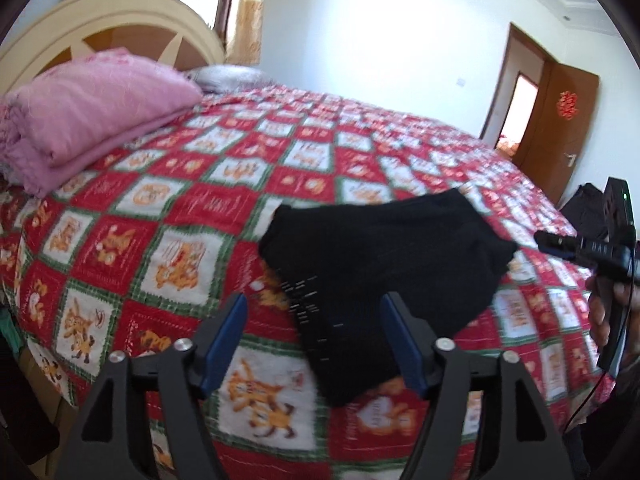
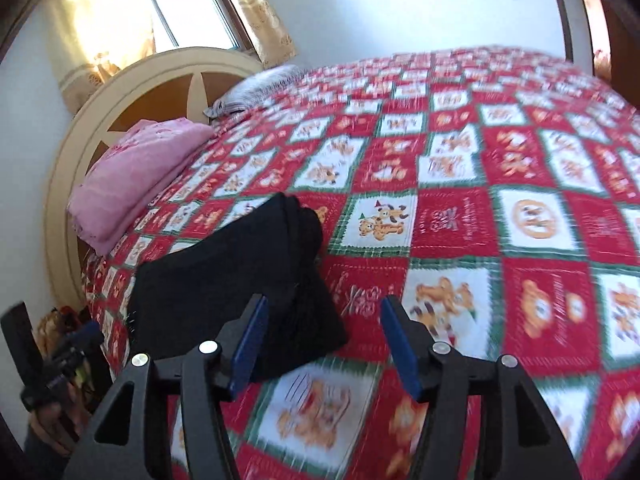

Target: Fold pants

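Observation:
The black pants point(image 1: 380, 264) lie folded into a compact bundle on the red patterned bedspread point(image 1: 180, 216). In the right wrist view the pants point(image 2: 224, 280) sit left of centre near the bed's edge. My left gripper point(image 1: 314, 312) is open and empty, held above the bundle's near edge. My right gripper point(image 2: 324, 312) is open and empty, just right of the bundle. The right gripper also shows in the left wrist view point(image 1: 560, 246) at the right edge, held in a hand. The left gripper also shows in the right wrist view point(image 2: 76, 344) at the lower left.
A folded pink blanket point(image 1: 88, 120) lies by the cream headboard point(image 1: 120, 20), with a grey pillow point(image 2: 260, 88) beside it. An open wooden door point(image 1: 560, 120) stands at the far right. Dark clothing point(image 1: 584, 208) lies beyond the bed's right edge.

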